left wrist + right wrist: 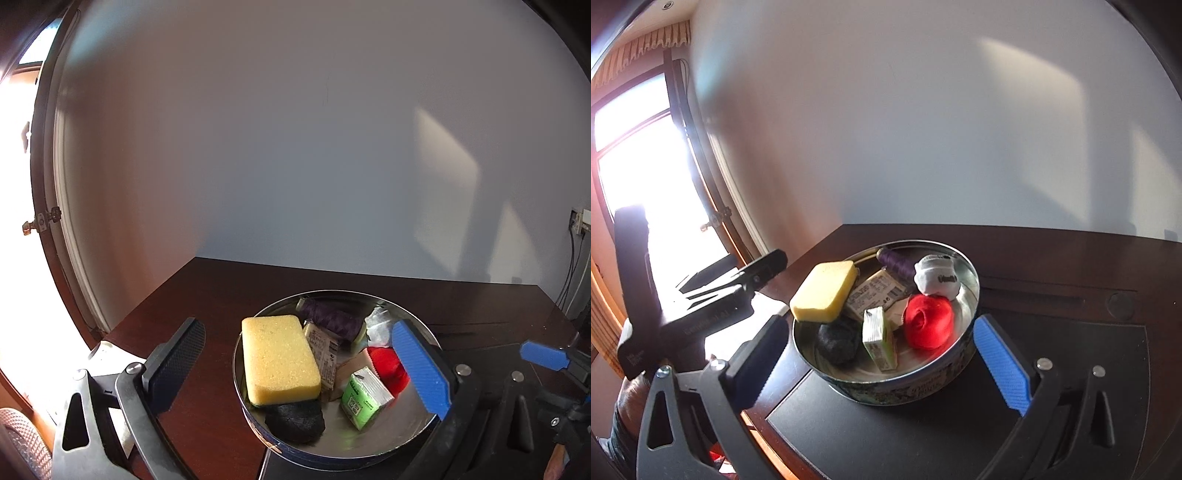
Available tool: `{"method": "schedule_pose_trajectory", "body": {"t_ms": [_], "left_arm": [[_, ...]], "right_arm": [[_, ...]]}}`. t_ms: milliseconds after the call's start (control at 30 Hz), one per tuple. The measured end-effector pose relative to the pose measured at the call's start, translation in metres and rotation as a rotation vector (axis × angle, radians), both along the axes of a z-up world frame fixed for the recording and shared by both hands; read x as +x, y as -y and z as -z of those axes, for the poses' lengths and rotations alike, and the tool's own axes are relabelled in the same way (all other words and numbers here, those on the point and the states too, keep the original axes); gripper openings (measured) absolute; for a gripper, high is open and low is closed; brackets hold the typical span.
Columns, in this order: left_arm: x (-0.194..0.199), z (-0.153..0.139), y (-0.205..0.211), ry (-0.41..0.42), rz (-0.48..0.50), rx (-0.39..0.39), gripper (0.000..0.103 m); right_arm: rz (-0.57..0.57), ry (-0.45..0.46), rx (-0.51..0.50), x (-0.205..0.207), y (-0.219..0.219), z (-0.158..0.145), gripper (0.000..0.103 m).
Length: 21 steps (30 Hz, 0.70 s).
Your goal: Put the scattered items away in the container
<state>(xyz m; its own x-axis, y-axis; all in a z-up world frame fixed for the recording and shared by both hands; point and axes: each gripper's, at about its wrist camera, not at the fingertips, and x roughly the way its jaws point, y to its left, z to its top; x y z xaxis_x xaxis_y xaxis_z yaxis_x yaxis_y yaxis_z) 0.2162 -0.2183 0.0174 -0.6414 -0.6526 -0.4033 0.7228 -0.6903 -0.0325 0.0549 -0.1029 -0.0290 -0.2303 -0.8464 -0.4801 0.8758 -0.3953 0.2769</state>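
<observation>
- My left gripper point(310, 369) is spread wide with nothing between its pads; my right gripper point(886, 354) is likewise released and grasps nothing.
- I see the round tin point(967, 280) on a black mat point(923, 435), which lies on the dark wooden table point(1052, 251).
- Inside the tin: a yellow sponge point(823, 291) leaning on the rim, a red spool point(929, 321), a purple spool point(897, 260), a green box point(879, 338), a black lump point(838, 339), a white bundle point(936, 277) and a labelled packet point(875, 291).
- A white wall point(923, 129) stands behind; a bright window point(642, 155) on the left.
</observation>
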Motion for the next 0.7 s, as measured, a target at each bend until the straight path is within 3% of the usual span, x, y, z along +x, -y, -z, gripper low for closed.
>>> {"method": "schedule_pose_trajectory", "body": {"t_ms": [700], "left_arm": [[-0.007,0.005,-0.005,-0.009,0.083,0.031,0.102]], "right_arm": [[-0.006,0.036,0.029,-0.003,-0.001,0.015,0.103]]}}
